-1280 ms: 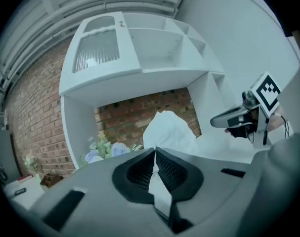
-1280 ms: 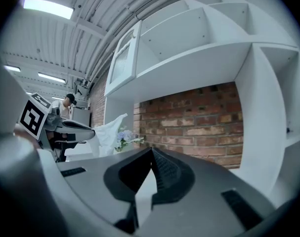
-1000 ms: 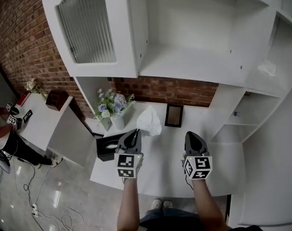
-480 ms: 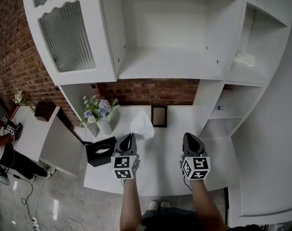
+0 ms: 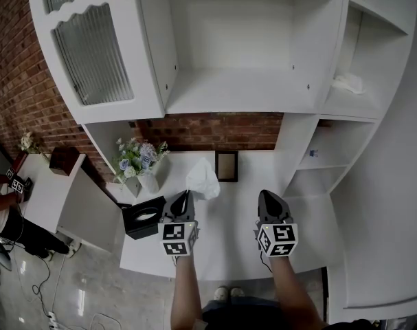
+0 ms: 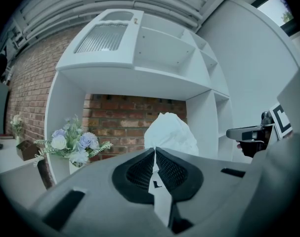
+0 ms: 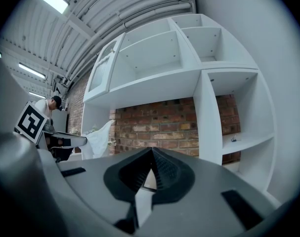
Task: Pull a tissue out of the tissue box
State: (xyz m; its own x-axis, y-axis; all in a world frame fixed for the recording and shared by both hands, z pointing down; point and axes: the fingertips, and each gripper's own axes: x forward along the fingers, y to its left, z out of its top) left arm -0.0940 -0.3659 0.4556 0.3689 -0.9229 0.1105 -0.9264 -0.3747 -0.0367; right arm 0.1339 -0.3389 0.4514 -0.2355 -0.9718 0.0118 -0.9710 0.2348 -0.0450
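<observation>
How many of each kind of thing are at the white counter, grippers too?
tissue box: 1
tissue: 1
vase of flowers: 1
picture frame: 1
grippers: 2, left gripper and right gripper
Total: 6

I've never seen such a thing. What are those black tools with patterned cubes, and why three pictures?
No robot here: a person holds a tool with a claw in each hand. One picture comes from a head camera looking down; the others from cameras riding on each claw. The left claw is shut on a tissue; the right claw is shut and empty. On the counter stand a black box, flowers and a frame.
</observation>
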